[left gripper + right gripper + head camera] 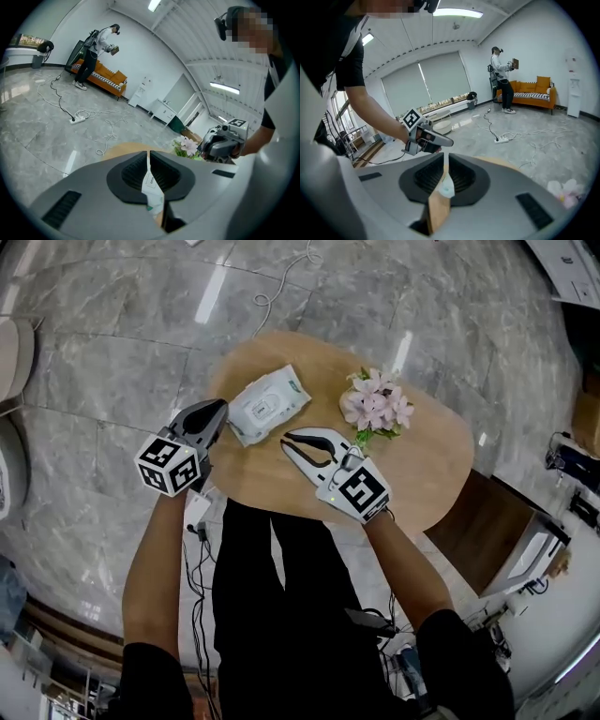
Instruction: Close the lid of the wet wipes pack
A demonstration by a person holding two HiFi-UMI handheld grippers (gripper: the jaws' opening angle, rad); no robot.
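The pack [268,403] lies flat on the far left part of the oval wooden counter [427,465], set at a slant with its long side running from near left to far right. Its lid [258,410] appears to lie flat on the white top, though the head view is too small to be sure.

The left tool [221,409] reaches in from the near left, its tip at the pack's near left end; I cannot tell whether it touches. In the left gripper view this tool [149,154] has its jaws drawn together to a thin slit with nothing clamped, and the pack [152,185] shows through the slit below them.

The right tool [286,439] hovers over the counter just near and to the right of the pack, pointing left. Its jaws meet at the tip. The right gripper view shows that tool [443,158] brought together the same way, on nothing, with bare wood visible through the gap.

Pink flowers [375,407] lie on the counter to the right of the pack, well apart from it and just beyond the right tool.

The floor [112,362] is grey marble, and a white cable [281,282] trails across it beyond the counter. Far off, a person [96,56] stands by an orange sofa [105,79].
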